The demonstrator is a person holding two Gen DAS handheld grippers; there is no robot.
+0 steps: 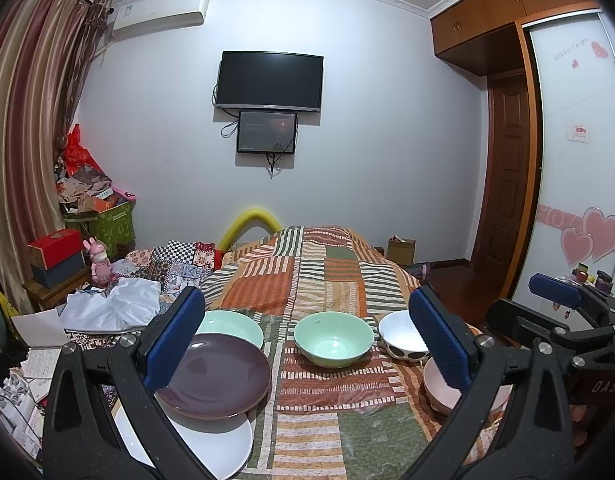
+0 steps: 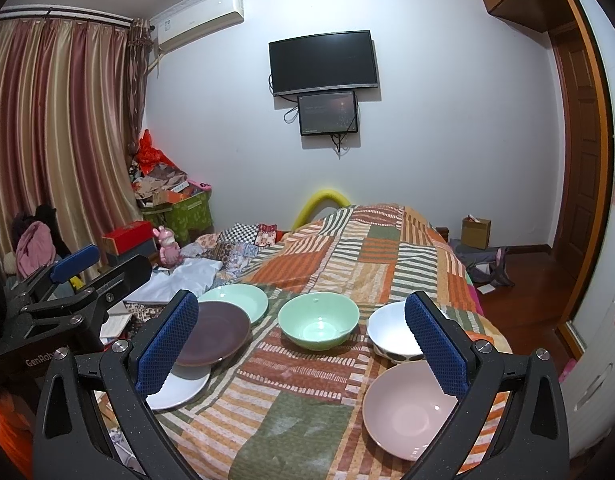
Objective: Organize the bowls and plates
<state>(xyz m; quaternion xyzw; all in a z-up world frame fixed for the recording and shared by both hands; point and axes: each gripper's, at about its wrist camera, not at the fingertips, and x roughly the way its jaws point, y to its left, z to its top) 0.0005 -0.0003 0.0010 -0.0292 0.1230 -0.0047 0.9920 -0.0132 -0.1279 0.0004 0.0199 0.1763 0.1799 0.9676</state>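
Note:
On the patchwork bedspread (image 1: 319, 420) lie three plates at the left: a white plate (image 1: 211, 452), a dark purple plate (image 1: 219, 376) overlapping it, and a green plate (image 1: 231, 326) behind. A green bowl (image 1: 333, 344) sits in the middle, a white spotted bowl (image 1: 401, 340) and a pink bowl (image 1: 439, 392) at the right. They also show in the right wrist view: purple plate (image 2: 215, 334), green bowl (image 2: 317, 320), pink bowl (image 2: 407, 408). My left gripper (image 1: 307, 344) is open and empty above the plates. My right gripper (image 2: 303, 352) is open and empty above the bowls.
A cluttered side table with boxes (image 1: 55, 256), a pink toy (image 1: 101, 266) and white cloth (image 1: 115, 308) stands left of the bed. Papers (image 1: 31, 364) lie at the left edge. A wardrobe (image 1: 575, 160) and wooden floor (image 2: 523, 304) are at the right.

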